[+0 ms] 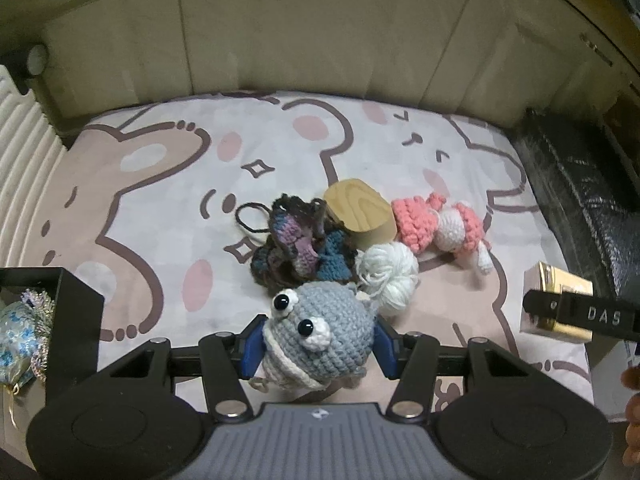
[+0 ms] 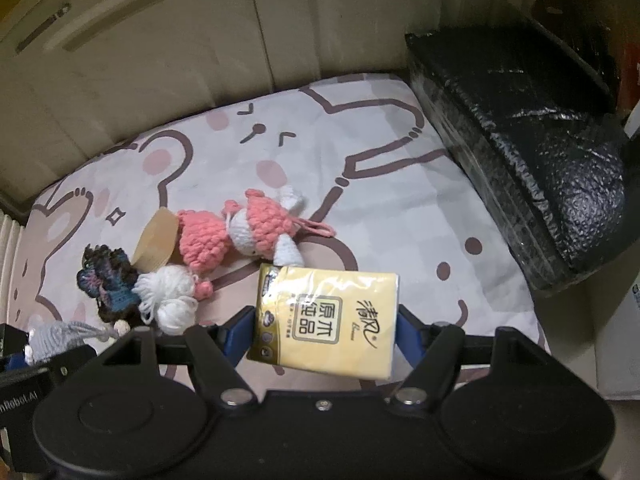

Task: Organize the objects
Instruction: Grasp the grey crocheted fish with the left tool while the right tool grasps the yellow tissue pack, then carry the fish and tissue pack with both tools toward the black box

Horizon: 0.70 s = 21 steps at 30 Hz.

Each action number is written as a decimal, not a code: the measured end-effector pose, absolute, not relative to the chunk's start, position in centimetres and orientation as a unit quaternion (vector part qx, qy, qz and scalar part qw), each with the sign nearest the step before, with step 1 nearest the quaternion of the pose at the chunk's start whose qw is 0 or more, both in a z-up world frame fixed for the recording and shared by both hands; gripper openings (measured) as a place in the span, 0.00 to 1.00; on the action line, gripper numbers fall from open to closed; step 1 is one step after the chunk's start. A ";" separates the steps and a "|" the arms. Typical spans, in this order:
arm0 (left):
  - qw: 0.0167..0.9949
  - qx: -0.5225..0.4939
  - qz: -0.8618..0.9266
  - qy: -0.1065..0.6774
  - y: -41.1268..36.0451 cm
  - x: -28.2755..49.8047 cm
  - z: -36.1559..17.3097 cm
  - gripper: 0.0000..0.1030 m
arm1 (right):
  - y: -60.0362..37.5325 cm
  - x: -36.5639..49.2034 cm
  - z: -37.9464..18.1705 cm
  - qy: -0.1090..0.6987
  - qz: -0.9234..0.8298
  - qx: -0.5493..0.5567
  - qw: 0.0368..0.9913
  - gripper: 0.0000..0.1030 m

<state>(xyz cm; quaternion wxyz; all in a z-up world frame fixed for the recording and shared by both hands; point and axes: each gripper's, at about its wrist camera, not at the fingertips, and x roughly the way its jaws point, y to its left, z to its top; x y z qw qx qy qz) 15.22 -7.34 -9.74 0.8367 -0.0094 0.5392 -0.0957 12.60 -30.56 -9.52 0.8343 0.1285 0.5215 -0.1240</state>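
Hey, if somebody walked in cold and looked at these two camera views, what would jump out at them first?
Probably the grey crochet toy with bulging eyes, clamped in the left gripper right at the camera. Next, the yellow tissue pack held in the right gripper. Behind both, a cluster of crochet pieces lies mid-bedsheet: a pink and white doll, a white yarn ball and a dark butterfly.

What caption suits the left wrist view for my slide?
Left tool grips a grey crocheted big-eyed toy above the cartoon-print sheet.

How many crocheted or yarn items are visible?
5: grey toy in the left gripper; butterfly, white yarn ball and pink doll on the sheet; small pink piece.
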 end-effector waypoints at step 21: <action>0.856 -0.060 -0.029 0.513 -0.1 13.8 -6.5 0.53 | -24.7 12.9 -7.2 0.504 -0.069 0.105 0.854 0.71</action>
